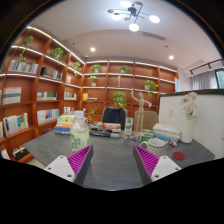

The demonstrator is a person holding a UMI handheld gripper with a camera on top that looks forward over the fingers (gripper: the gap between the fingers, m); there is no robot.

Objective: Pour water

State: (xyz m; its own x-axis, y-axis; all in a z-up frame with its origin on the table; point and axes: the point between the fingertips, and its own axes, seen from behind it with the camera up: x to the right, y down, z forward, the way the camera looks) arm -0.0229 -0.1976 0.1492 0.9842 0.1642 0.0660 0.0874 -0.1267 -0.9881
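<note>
Currently the gripper (113,163) hangs with fingers spread, nothing between them. One bottle (79,131) stands on the grey table (112,160), beyond the left finger. One cup (142,143) sits beyond the right finger.

This looks like an office, perhaps an executive's room. Lit wooden bookshelves (40,85) holding books and potted plants fill the left and centre of the frame, behind a large grey surface (112,160), with recessed ceiling lights (133,26) at upper centre.
</note>
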